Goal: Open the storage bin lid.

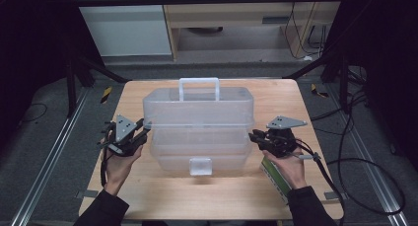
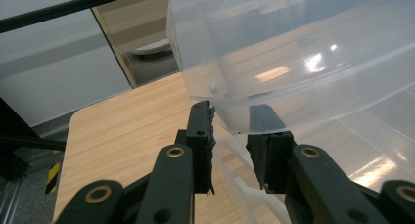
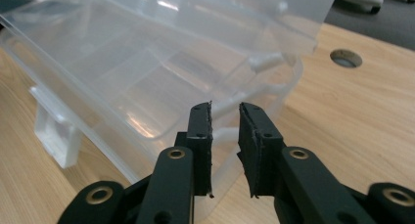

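A clear plastic toolbox [image 1: 197, 137] stands in the middle of the wooden table [image 1: 148, 196], its white handle [image 1: 198, 88] upright and a front latch [image 1: 200, 166] facing me. Its lid [image 2: 293, 53] sits slightly raised and tilted over the base. My left gripper [image 1: 145, 127] is at the box's left end; in the left gripper view the lid's lower corner rim lies between the jaws of that gripper [image 2: 232, 121], with a gap still showing. My right gripper [image 1: 254, 135] is at the box's right end, and its jaws [image 3: 225, 111] stand a little apart just short of the base's rim, gripping nothing.
A green and white packet [image 1: 273, 179] lies on the table under the right hand. The tabletop has a round hole [image 3: 346, 57] past the box's right end. Black frame legs and cables [image 1: 355, 162] flank the table; cabinets stand beyond its far edge.
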The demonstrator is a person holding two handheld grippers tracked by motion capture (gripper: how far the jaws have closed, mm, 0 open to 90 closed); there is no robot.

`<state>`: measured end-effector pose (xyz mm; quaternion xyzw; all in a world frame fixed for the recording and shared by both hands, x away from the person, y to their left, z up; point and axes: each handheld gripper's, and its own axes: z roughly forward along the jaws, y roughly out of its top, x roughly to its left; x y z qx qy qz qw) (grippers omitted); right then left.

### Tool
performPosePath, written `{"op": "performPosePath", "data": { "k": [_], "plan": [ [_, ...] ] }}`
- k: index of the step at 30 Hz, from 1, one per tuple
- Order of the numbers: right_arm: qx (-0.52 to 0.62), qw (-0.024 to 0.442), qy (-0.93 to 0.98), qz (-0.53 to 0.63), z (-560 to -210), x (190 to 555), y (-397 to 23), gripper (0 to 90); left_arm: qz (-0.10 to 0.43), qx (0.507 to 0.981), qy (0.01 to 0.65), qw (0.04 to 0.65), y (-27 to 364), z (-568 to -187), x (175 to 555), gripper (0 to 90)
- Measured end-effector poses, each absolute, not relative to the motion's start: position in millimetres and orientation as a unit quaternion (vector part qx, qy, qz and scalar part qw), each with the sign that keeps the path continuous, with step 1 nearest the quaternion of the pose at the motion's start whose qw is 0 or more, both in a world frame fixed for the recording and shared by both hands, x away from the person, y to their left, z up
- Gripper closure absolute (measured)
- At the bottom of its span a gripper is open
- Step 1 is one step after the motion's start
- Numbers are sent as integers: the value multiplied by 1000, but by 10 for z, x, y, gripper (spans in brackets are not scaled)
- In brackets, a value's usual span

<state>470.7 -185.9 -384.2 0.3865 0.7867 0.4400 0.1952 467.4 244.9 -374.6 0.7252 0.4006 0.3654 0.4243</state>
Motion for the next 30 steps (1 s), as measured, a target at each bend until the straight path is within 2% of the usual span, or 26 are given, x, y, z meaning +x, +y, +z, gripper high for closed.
{"op": "performPosePath", "data": {
  "k": [5,10,15,30],
  "plan": [
    [405,183,796,410,-3950,4751,-1847,701,366,725,402,423,2445,-3746,4672,711],
    [401,180,804,401,-3995,4769,-1812,697,364,726,401,423,2453,-3746,4673,711],
    [402,185,810,384,-4034,4785,-1794,708,364,726,401,423,2456,-3745,4678,711],
    [414,161,810,384,-4072,4811,-1754,780,362,727,403,421,2459,-3740,4698,716]
  ]
}}
